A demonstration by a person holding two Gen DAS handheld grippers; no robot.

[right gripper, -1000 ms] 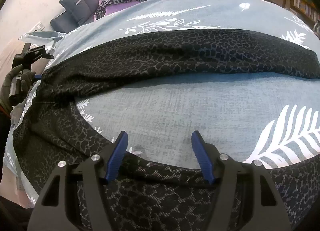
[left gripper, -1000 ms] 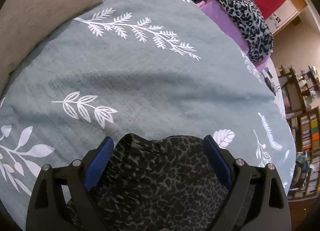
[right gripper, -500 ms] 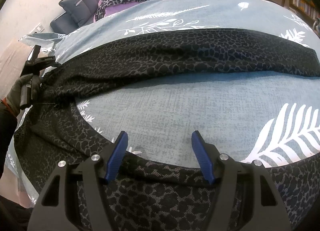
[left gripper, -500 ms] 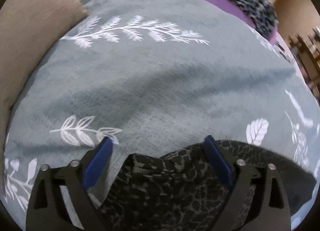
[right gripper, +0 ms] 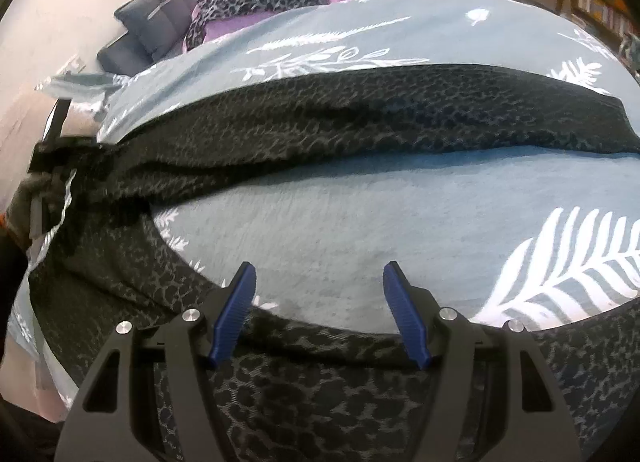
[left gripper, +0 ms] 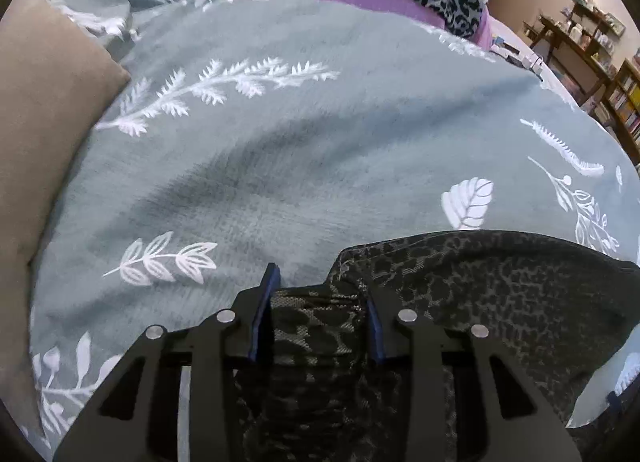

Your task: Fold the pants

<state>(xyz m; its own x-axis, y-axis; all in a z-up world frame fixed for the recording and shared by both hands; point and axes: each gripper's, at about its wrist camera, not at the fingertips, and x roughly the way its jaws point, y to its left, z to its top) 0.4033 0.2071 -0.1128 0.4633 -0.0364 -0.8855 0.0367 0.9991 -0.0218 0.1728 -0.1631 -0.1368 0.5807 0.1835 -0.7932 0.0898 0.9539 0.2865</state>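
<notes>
Left wrist view: pants [left gripper: 480, 302], thin dark knit with a grey leopard print, bunched end lying on a bed [left gripper: 320, 142] covered in soft teal cloth with white leaf prints. Left tongs [left gripper: 320, 322], black frame with blue pads, closing with the bunched fabric between the pads. Tan cushion [left gripper: 44, 134] at the bed's left edge.

Right wrist view: pants [right gripper: 360, 122] spread in a long V, one leg running crosswise over the bed [right gripper: 360, 222], the other along its near edge. Right tongs [right gripper: 320, 314] open over the near leg, pads apart.

matt patterned knit pants [right gripper: 360, 134] on a soft, matt woven cloth bedspread [left gripper: 320, 142].
</notes>
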